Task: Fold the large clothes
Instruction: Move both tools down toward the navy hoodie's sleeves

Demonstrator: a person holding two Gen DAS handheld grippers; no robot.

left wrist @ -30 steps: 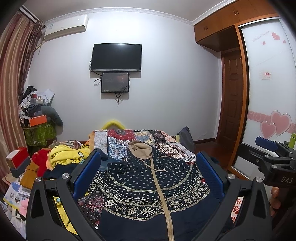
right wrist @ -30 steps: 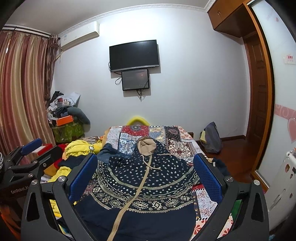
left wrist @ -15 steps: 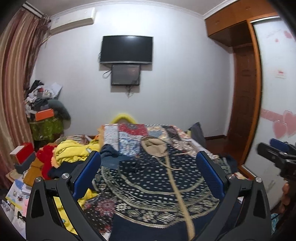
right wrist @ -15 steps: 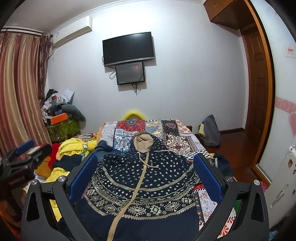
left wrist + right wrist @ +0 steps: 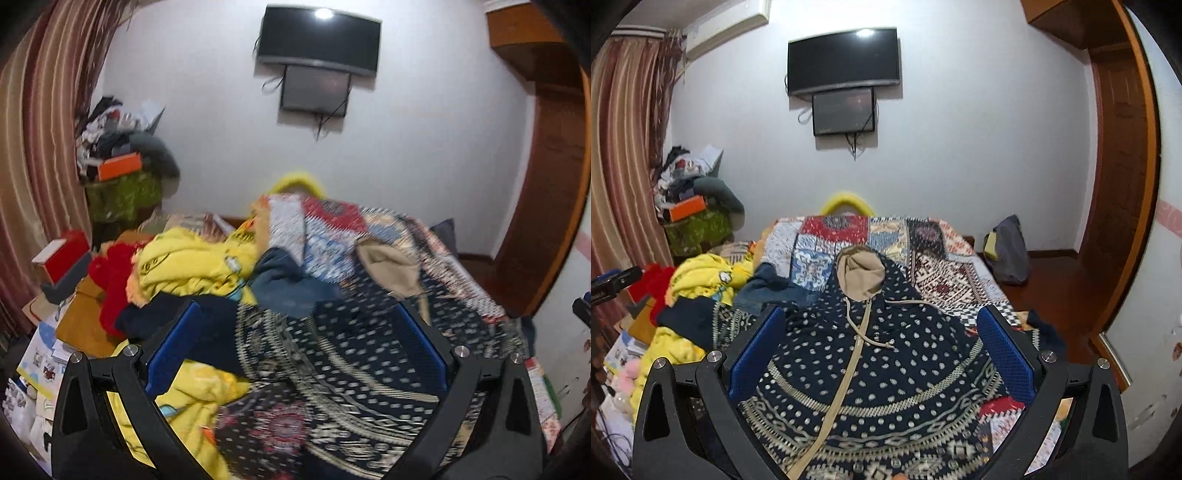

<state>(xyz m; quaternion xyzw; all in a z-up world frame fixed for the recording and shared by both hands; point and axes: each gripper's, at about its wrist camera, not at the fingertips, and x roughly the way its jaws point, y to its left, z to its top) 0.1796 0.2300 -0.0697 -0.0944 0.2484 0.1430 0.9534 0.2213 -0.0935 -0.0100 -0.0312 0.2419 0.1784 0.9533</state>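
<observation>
A large navy hooded garment point(image 5: 886, 362) with white dots, patterned bands, a tan hood point(image 5: 860, 273) and a tan zip line lies spread flat on the patchwork bed cover point(image 5: 945, 280). It also shows, blurred, in the left wrist view point(image 5: 354, 354). My right gripper point(image 5: 881, 354) is open and empty above the garment's middle. My left gripper point(image 5: 295, 350) is open and empty above the garment's left part, near a pile of clothes. The tip of the left gripper point(image 5: 613, 284) shows at the left edge of the right wrist view.
A pile of yellow, red and dark clothes point(image 5: 184, 273) lies at the bed's left side. A blue jeans piece point(image 5: 768, 291) lies beside the hood. Boxes and papers point(image 5: 59, 266) crowd the left floor. A grey bag point(image 5: 1008, 254) and wooden door point(image 5: 1123, 184) stand right.
The left gripper has swung left and tilted down toward the clothes pile, its view now blurred. The right gripper has dropped a little lower over the garment. Both stay open.
</observation>
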